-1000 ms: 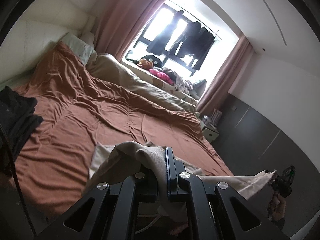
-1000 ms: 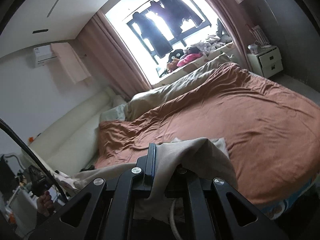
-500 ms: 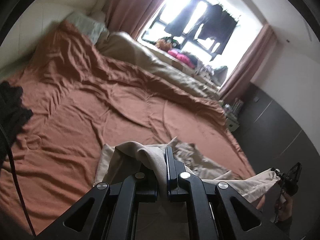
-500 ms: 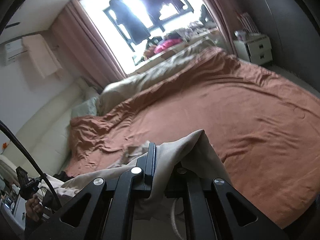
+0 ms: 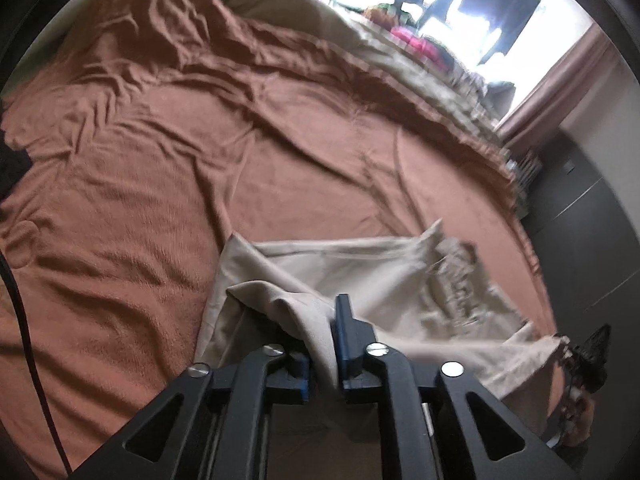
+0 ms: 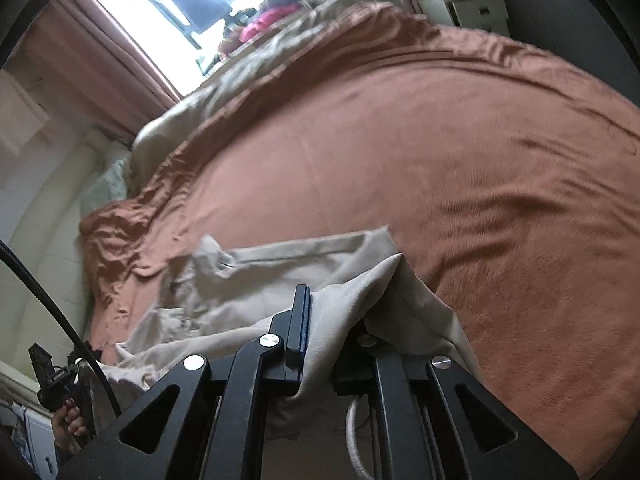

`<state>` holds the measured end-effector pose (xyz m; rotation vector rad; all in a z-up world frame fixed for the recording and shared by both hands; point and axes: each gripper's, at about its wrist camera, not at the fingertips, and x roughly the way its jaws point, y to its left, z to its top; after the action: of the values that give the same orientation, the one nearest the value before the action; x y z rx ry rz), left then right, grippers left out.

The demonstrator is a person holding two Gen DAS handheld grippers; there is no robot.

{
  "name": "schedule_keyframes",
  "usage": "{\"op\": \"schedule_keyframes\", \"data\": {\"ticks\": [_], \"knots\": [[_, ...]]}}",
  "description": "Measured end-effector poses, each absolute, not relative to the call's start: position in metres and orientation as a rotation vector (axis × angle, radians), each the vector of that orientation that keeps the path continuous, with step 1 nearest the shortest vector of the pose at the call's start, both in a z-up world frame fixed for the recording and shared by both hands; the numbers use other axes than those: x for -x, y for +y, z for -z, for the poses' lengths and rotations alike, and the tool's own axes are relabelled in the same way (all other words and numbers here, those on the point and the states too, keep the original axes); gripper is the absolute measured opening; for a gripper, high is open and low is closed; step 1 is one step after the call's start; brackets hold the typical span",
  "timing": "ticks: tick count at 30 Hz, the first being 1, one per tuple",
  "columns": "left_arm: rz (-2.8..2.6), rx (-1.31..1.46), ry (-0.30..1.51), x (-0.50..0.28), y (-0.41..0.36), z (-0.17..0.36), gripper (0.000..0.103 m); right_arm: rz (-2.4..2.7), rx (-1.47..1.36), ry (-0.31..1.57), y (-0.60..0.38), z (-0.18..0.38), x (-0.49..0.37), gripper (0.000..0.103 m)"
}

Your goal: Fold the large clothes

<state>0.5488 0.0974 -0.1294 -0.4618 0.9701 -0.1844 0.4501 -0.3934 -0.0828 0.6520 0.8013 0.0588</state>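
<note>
Both the left gripper (image 5: 326,344) and right gripper (image 6: 320,340) pinch the beige garment (image 5: 360,276); only the right view shows a nightstand (image 6: 476,10).

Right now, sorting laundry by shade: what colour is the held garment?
Light beige garment; clearest in left wrist view.

A home bedroom is shown. Most of both views is filled by a wide bed w/ a wrinkled rust-brown bedspread (image 5: 208,152) and a rumpled beige duvet (image 6: 240,80) along its far side. A pale cushioned headboard (image 6: 52,200) is seen at the bed's head. A bright window (image 5: 472,12) is framed by dusty-pink curtains (image 6: 100,52), w/ dark garments (image 5: 468,0) hung against the light & a pile of pink and mixed clothes (image 5: 416,40) on the sill. A small white bedside cabinet (image 6: 476,10) is seen nr the bed.
</note>
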Motion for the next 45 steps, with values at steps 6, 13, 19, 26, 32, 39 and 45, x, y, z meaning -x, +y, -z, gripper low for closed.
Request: {"op": "schedule_keyframes", "data": {"ticks": [6, 13, 19, 26, 32, 39, 45], "knots": [[0.211, 0.487, 0.99, -0.561, 0.1, 0.134, 0.064, -0.049, -0.712, 0.82, -0.397, 0.087, -0.482, 0.073], [0.162, 0.391, 0.906, -0.55, 0.088, 0.112, 0.09, -0.056, -0.659, 0.785, -0.379, 0.055, -0.481, 0.073], [0.222, 0.317, 0.957, -0.55, 0.056, 0.115, 0.09, -0.084, -0.508, 0.831, -0.34, 0.036, -0.483, 0.073], [0.233, 0.14, 1.094, -0.566, 0.016, 0.15, 0.076, -0.164, -0.354, 0.961, -0.295, 0.049, -0.521, 0.073], [0.214, -0.021, 1.172, -0.578, -0.004, 0.178, 0.068, -0.197, -0.242, 1.036, -0.256, 0.067, -0.551, 0.073], [0.184, -0.152, 1.171, -0.583, -0.016, 0.191, 0.012, -0.17, -0.104, 1.083, -0.223, 0.106, -0.581, 0.043], [0.17, -0.102, 1.113, -0.581, -0.009, 0.169, 0.002, -0.203, -0.063, 1.044, -0.214, 0.091, -0.578, 0.0]]}}
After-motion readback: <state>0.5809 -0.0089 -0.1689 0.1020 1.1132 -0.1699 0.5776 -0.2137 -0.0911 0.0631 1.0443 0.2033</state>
